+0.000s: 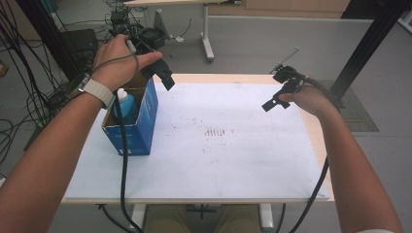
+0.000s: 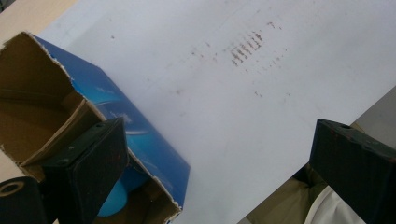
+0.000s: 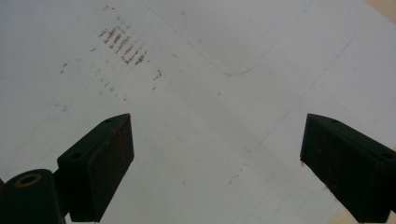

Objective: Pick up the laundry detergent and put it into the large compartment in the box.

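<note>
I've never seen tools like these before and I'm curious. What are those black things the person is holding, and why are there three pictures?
Each hand holds a hand-held gripper, a tool with two black jaws that pinch things. The left hand-held gripper hovers above a torn-open blue box with a blue bottle inside. The right hand-held gripper hangs over the bare white table, which has some small brown marks. Both are wide open and hold nothing. One picture comes from a camera up high, looking down. The other two come from small cameras riding on each tool, looking out between its jaws.
</note>
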{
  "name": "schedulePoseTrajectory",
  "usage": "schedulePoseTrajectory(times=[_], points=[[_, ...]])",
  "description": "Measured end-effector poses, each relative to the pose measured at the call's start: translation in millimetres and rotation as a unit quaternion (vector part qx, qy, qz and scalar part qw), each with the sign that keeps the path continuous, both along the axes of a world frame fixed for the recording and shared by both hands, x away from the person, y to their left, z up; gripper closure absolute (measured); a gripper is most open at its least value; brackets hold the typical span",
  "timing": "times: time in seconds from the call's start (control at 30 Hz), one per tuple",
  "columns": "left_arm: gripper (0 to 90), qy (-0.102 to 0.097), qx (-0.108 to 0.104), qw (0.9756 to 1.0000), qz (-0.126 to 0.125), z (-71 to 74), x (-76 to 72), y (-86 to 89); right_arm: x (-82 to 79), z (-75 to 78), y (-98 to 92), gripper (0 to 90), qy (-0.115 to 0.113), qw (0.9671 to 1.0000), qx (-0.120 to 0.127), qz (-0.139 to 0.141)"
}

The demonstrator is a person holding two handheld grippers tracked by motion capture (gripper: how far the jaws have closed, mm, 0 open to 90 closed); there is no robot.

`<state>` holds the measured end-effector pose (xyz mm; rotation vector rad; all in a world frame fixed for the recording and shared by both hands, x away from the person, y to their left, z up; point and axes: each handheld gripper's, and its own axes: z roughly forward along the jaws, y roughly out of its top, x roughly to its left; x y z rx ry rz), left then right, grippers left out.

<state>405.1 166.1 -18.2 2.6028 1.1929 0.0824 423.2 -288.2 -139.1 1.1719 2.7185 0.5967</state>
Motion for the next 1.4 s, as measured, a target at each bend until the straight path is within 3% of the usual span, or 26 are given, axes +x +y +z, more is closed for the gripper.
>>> schedulePoseTrajectory(times=[0.13, 0.27, 0.5, 0.7, 1.13, 1.3, 1.4], points=[[5.0, 0.004, 0.003, 0.9991, -0.043, -3.3, 3.2, -8.7, -1.7, 0.8, -1.3, 9.0, -0.003, 1.0, 0.003, -0.003], [5.0, 0.005, 0.004, 0.9964, -0.085, -7.3, 5.7, -15.2, -3.5, 0.1, -3.1, 8.9, -0.004, 1.0, 0.005, -0.005], [5.0, 0.015, 0.005, 0.9933, -0.115, -20.6, 9.4, -26.1, -8.3, -2.4, -8.9, 8.4, -0.007, 0.9999, 0.012, -0.007], [5.2, 0.007, 0.003, 0.9868, -0.162, -29.5, 6.9, -34.8, -9.5, -4.5, -10.4, 8.4, -0.004, 0.9999, 0.015, -0.006], [5.4, 0.011, 0.015, 0.976, -0.217, -50.7, 8.2, -51.0, -14.9, -7.1, -17.9, 8.4, -0.004, 0.9997, 0.021, -0.011], [5.7, 0.009, 0.015, 0.9688, -0.247, -58.8, 5.4, -57.7, -16.9, -8.9, -20.0, 8.4, -0.001, 0.9997, 0.021, -0.014], [5.8, 0.007, 0.016, 0.9659, -0.258, -60.9, 3.1, -62.7, -17.9, -8.9, -20.8, 8.4, -0.001, 0.9997, 0.02, -0.016]])
